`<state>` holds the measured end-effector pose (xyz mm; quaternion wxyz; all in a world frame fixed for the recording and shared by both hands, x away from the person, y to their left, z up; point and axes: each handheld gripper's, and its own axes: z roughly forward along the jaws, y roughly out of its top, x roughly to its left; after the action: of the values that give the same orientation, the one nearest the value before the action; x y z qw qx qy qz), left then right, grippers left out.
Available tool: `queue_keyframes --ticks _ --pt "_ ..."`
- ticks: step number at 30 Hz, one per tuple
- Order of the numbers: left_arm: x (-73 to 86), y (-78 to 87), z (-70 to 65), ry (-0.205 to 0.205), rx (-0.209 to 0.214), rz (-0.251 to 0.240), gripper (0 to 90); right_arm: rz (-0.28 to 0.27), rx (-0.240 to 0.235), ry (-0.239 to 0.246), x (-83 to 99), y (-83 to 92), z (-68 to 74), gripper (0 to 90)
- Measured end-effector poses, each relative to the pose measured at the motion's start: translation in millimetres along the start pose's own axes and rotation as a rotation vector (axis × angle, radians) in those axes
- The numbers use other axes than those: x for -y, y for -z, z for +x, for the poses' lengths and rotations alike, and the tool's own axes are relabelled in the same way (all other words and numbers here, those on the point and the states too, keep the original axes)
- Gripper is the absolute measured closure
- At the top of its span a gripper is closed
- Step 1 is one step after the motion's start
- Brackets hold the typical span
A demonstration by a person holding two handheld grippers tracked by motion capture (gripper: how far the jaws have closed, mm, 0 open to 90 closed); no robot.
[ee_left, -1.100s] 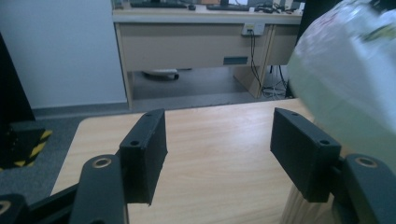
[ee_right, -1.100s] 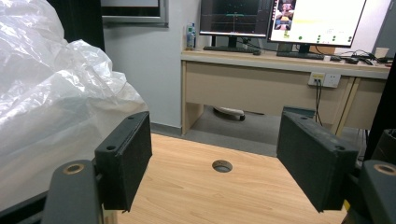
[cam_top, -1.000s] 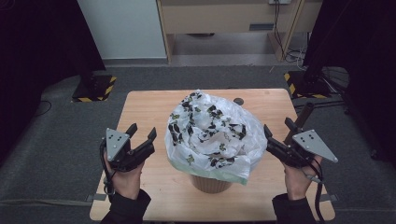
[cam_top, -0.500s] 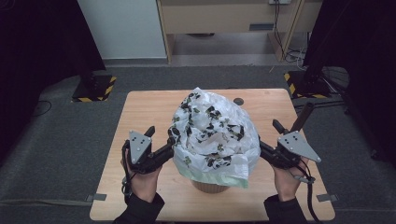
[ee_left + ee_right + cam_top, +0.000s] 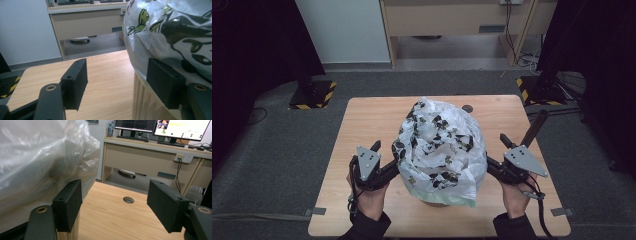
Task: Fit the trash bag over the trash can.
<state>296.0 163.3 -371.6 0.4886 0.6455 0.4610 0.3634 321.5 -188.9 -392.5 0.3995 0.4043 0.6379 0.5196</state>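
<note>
Wooden table (image 5: 362, 125) on grey carpet (image 5: 272, 165); both wide-open, empty grippers (image 5: 388, 161) (image 5: 494, 152) flanking bagged bin (image 5: 439, 145).

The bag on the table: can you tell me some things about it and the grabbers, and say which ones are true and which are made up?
1. The plastic bag is white with dark printed figures. True.
2. The bag lies flat on the table. False: it puffs up over a wooden container beneath it.
3. The left gripper and the right gripper are at opposite sides of the bag. True.
4. Both grippers have their fingers squeezed shut. False: both stand open.
5. The table has a small round hole behind the bag. True.
6. A cup stands beside the bag. False: no cup is there.
</note>
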Motion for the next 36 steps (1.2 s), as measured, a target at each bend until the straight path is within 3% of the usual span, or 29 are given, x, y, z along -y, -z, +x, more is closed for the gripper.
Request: queue_keyframes --ticks 9,13,17,30,36 --pt "3.4 0.5 4.8 -0.001 -0.002 -0.004 30.6 0.02 -0.005 -0.007 10.1 -2.2 -1.9 27.0" --pt "4.7 9.5 18.4 0.01 -0.026 -0.015 30.2 0.0 0.014 -0.033 9.5 5.8 -15.6 27.0" --pt "14.3 13.6 34.1 0.022 -0.055 0.004 29.3 0.012 0.018 -0.056 16.2 10.2 -28.0 26.9" --pt "84.3 -10.2 64.9 0.015 -0.103 0.216 28.4 0.089 -0.012 -0.071 49.5 9.4 -42.9 26.4" --pt "121.1 -19.8 75.5 0.019 -0.107 0.326 27.0 0.114 0.009 -0.069 63.3 11.4 -53.4 26.4"
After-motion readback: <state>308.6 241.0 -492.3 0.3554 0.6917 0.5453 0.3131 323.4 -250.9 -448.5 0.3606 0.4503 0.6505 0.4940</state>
